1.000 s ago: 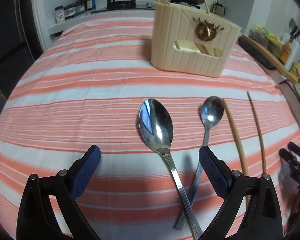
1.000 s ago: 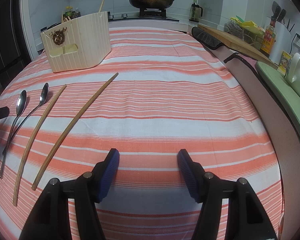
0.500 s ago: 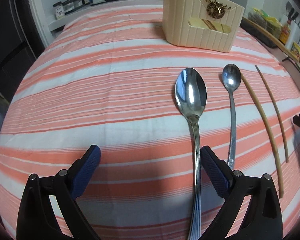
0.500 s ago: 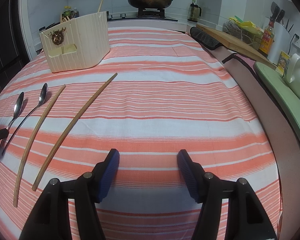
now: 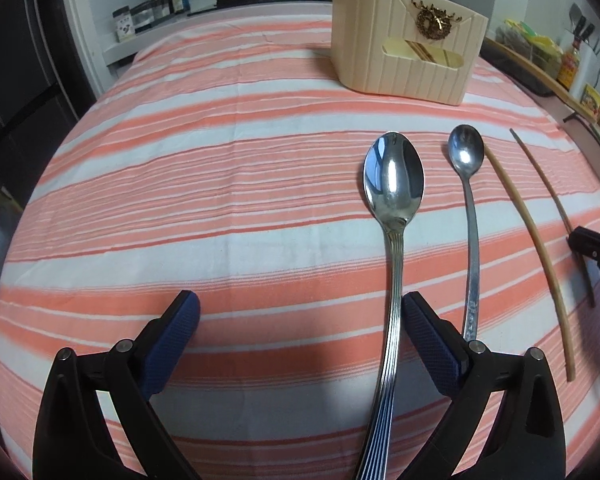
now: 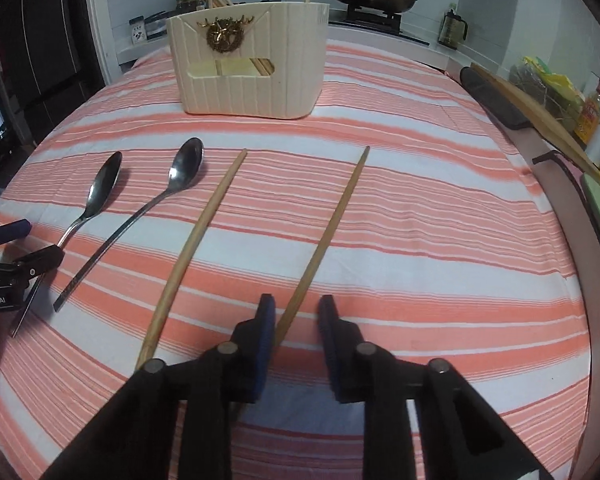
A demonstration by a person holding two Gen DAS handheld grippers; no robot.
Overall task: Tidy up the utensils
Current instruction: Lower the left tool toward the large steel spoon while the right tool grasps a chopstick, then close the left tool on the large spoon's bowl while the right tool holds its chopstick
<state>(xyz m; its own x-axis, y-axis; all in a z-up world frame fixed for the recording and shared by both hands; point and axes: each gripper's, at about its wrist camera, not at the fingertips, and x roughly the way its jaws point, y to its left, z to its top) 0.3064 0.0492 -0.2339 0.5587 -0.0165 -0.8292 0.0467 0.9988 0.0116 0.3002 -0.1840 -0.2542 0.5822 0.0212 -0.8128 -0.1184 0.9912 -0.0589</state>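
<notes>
**Closing on the outer chopstick**

Step in hand, by the look of it: picking up the outer chopstick (image 6: 332, 232) with the right gripper (image 6: 296, 304). Drawn in narrow around the stick near its thick end, having just been closing. Not a true pinch yet: left pad against the wood, a strip of cloth (image 6: 420, 220) showing beside the right pad. Lying flat, thin tip toward the holder (image 6: 252, 76) and well apart from it; second chopstick (image 6: 196, 240) just to the left, small spoon (image 5: 466, 152) and big spoon (image 5: 394, 184) beyond.

To do it well:
- Finish the squeeze until both pads bear on the wood, keeping the tips low but clear of the fabric, to avoid bunching it.
- Centre the stick between the pads rather than dragging it sideways with one.
- Expect droop or swing: a grip this near the end leaves a long free length. Lift slowly and check the tip before travelling.
- Steer clear of the second chopstick on the way up.

Left gripper (image 5: 300, 312): spread wide, holding nothing, straddling the big spoon's handle just inside its right pad. Shift over to centre the handle before closing.
</notes>
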